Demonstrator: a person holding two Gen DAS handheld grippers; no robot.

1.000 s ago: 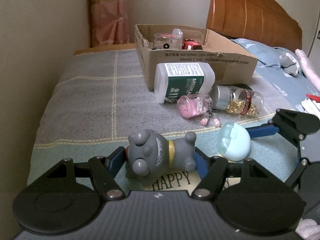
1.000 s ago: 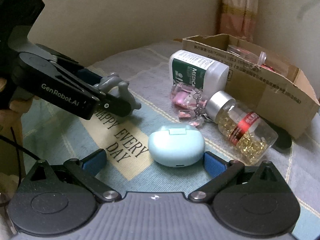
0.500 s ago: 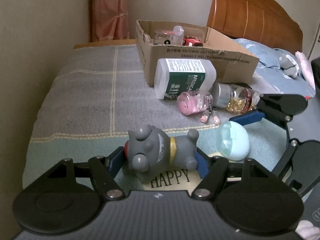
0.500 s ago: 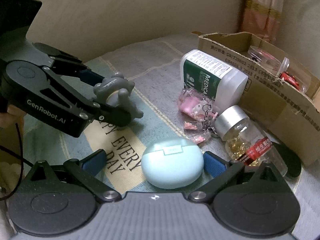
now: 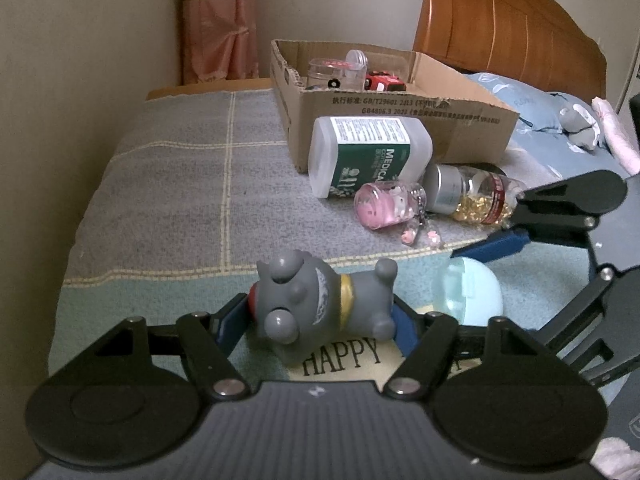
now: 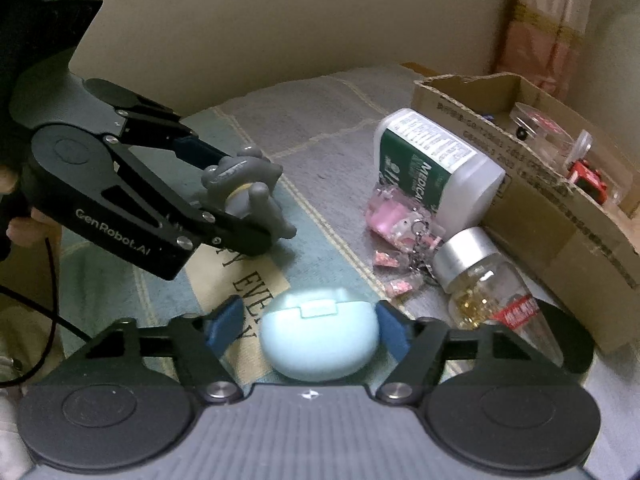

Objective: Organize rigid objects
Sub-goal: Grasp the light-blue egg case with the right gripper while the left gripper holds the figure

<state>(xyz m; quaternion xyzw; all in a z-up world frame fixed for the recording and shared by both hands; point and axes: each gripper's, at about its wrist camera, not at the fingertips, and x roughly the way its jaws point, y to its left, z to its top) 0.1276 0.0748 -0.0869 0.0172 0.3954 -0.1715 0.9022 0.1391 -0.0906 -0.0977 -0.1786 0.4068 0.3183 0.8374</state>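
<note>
My left gripper (image 5: 316, 320) is shut on a grey toy figure (image 5: 320, 304) with a gold collar, held just above the bedspread; it also shows in the right wrist view (image 6: 244, 184). My right gripper (image 6: 310, 326) is shut on a pale blue oval case (image 6: 320, 332), which also shows in the left wrist view (image 5: 472, 292). A white and green bottle (image 5: 368, 152), a pink keychain jar (image 5: 388, 204) and a jar of gold capsules (image 5: 476, 196) lie in front of a cardboard box (image 5: 400, 112).
The box holds a clear container (image 5: 332, 74) and a red toy car (image 5: 384, 80). A wall runs along the left of the bed. A wooden headboard (image 5: 500, 28) and a blue pillow (image 5: 532, 108) are at the back right.
Both grippers have lifted and moved toward the box, each with its object. The right gripper's jaws have closed in on the blue case.
</note>
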